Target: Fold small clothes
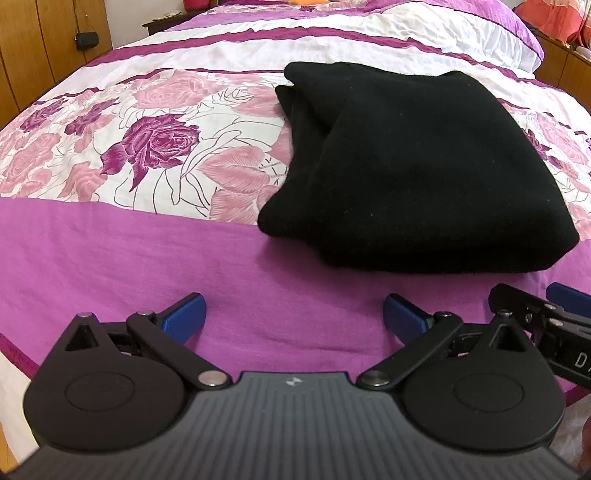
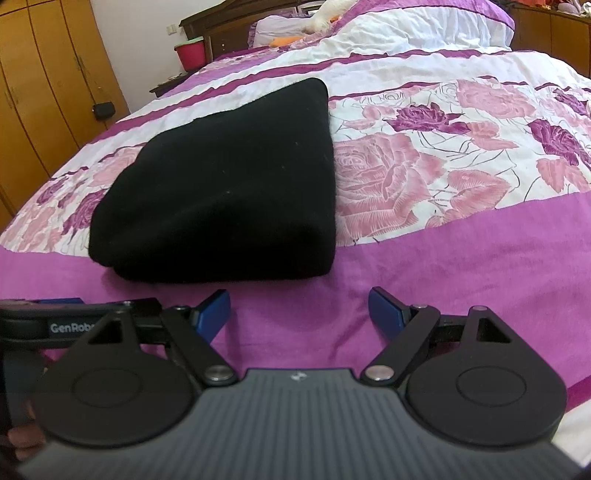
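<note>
A black garment [image 1: 402,162] lies folded into a thick wedge on the bedspread, right of centre in the left wrist view and left of centre as the black garment [image 2: 225,192] in the right wrist view. My left gripper [image 1: 294,315] hovers over the magenta band in front of it, open, with nothing between its blue pads. My right gripper [image 2: 299,312] is open too, empty, just short of the garment's near right corner. The two grippers sit side by side; the right gripper's body [image 1: 546,325] shows at the left view's right edge.
The bed is covered by a pink, magenta and white rose-print spread [image 1: 166,140]. Wooden wardrobe doors [image 2: 40,92] stand to the left. A red bucket [image 2: 190,53] sits by the dark headboard [image 2: 236,22]. Pillows [image 2: 424,26] lie at the far end.
</note>
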The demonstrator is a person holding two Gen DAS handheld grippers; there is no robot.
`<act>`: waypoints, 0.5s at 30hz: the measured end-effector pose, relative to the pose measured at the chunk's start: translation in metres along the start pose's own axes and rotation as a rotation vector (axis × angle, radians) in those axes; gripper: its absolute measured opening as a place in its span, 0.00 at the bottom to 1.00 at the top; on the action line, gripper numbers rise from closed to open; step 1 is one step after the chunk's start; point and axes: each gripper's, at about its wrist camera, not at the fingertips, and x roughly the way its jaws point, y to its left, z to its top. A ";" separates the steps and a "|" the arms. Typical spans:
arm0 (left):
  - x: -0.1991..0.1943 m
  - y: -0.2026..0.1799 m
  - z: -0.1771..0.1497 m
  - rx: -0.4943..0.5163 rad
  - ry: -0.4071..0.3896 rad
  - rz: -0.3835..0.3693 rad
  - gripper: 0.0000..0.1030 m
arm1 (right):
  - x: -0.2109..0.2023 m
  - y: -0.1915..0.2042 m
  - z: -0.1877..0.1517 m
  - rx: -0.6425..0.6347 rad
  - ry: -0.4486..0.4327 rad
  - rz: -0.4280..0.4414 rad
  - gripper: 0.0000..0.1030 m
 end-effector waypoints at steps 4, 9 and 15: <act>0.000 0.000 0.000 0.000 -0.001 -0.001 1.00 | 0.001 0.000 0.000 -0.002 0.001 -0.001 0.80; 0.000 0.000 0.000 0.000 -0.001 -0.001 1.00 | 0.001 0.000 -0.001 -0.003 0.002 -0.001 0.80; 0.000 0.000 0.000 0.000 -0.001 -0.001 1.00 | 0.001 0.000 -0.001 -0.003 0.002 -0.001 0.80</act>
